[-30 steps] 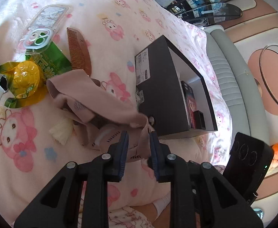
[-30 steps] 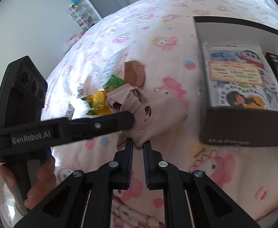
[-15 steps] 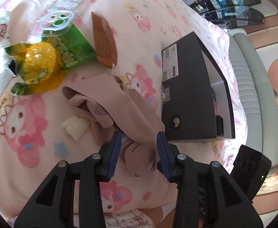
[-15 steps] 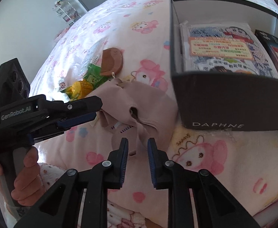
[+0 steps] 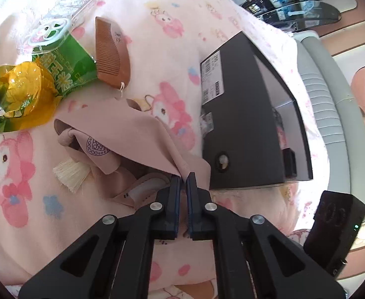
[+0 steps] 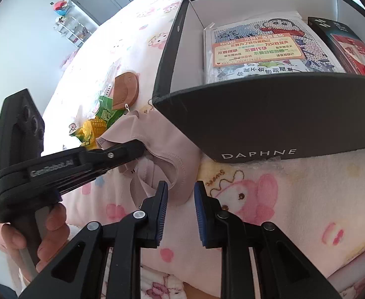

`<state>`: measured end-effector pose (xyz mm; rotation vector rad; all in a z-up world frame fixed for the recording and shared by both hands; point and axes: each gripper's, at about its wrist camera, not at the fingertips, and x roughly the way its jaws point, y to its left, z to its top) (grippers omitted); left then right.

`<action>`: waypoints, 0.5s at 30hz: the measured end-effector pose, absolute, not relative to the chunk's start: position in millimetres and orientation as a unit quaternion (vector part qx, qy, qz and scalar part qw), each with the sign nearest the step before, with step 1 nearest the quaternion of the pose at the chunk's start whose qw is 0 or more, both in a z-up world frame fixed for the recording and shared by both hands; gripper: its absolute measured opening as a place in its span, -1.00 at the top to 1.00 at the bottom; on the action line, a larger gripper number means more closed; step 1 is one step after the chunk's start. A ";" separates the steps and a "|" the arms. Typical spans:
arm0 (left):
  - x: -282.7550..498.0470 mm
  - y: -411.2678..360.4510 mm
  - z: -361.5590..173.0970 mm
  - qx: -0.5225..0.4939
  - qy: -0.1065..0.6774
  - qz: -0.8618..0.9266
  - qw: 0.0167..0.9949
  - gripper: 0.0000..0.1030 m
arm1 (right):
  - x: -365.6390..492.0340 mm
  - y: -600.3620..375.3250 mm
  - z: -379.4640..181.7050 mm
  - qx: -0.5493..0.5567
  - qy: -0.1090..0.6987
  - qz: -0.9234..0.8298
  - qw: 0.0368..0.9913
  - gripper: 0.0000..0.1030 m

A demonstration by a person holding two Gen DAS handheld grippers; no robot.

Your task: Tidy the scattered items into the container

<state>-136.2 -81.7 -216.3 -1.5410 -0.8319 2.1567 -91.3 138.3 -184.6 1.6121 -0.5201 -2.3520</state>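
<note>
Pink garment (image 5: 132, 134), crumpled beside black box (image 5: 244, 124)

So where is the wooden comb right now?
In the left wrist view the wooden comb lies upper left on the blanket, beside the green snack packet.

Bed (image 5: 157, 37): box (image 5: 244, 124), comb (image 5: 110, 52), garment (image 5: 122, 129), snack packet (image 5: 30, 87).

The bed's printed blanket (image 5: 20, 191) looks fleecy and matt. On it, the pink garment (image 5: 122, 134) is smooth cloth, the comb (image 5: 111, 52) beside it fine-toothed wood, the snack wrapper (image 5: 33, 87) glossy plastic; the black box (image 6: 282, 122) is matt card.
</note>
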 end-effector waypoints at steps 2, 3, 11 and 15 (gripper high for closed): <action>-129.3 -86.8 -211.6 -0.533 -0.320 0.755 0.210 0.94 | -91.7 137.5 -184.4 0.553 -0.178 -0.805 0.122 0.64; -127.8 -88.5 -210.2 -0.529 -0.325 0.753 0.216 0.94 | -91.9 137.1 -184.3 0.553 -0.177 -0.805 0.121 0.63; -132.6 -79.9 -205.8 -0.522 -0.333 0.743 0.252 0.94 | -90.2 117.7 -177.8 0.544 -0.164 -0.808 0.158 0.40; -133.9 -64.9 -207.0 -0.541 -0.302 0.743 0.255 0.94 | -89.6 106.5 -176.8 0.536 -0.145 -0.814 0.169 0.19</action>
